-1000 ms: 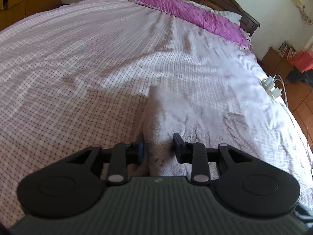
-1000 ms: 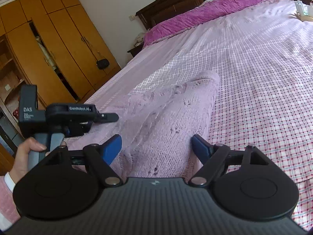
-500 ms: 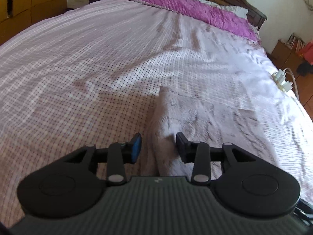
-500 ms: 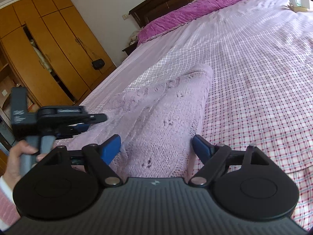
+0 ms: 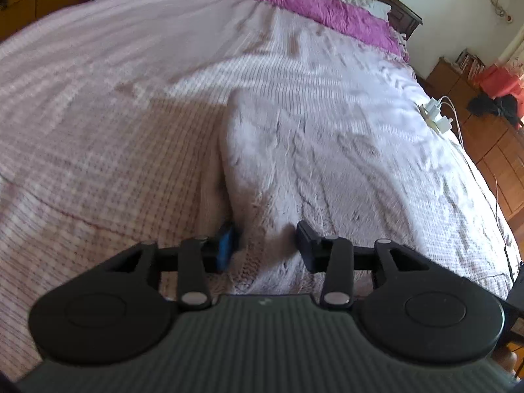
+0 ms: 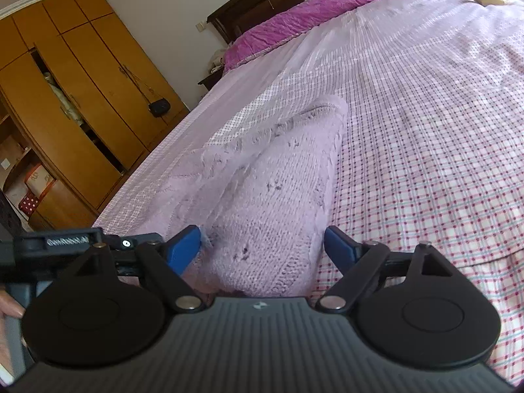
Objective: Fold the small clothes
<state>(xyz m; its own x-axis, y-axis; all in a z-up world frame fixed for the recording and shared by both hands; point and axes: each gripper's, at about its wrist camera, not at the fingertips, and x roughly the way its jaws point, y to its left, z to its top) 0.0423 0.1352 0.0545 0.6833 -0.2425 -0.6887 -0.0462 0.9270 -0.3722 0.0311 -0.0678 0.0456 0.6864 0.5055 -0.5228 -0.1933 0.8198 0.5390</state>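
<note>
On the bed's [image 6: 425, 150] near edge lies the pink knit garment [image 6: 268, 196], soft, light and floppy. Left tool [image 5: 265, 242] and right tool [image 6: 262, 245] straddle its near hem, jaws apart, not pinching. Best gripped at hem corners.

Daylight washes across the checked bedspread [image 5: 98, 150], bleaching its far half while the near part lies in shadow; motion blur softens both views, and fisheye distortion bends the edges.

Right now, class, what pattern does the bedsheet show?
The bedsheet shows a pink-and-white check, clearest in the right wrist view.
</note>
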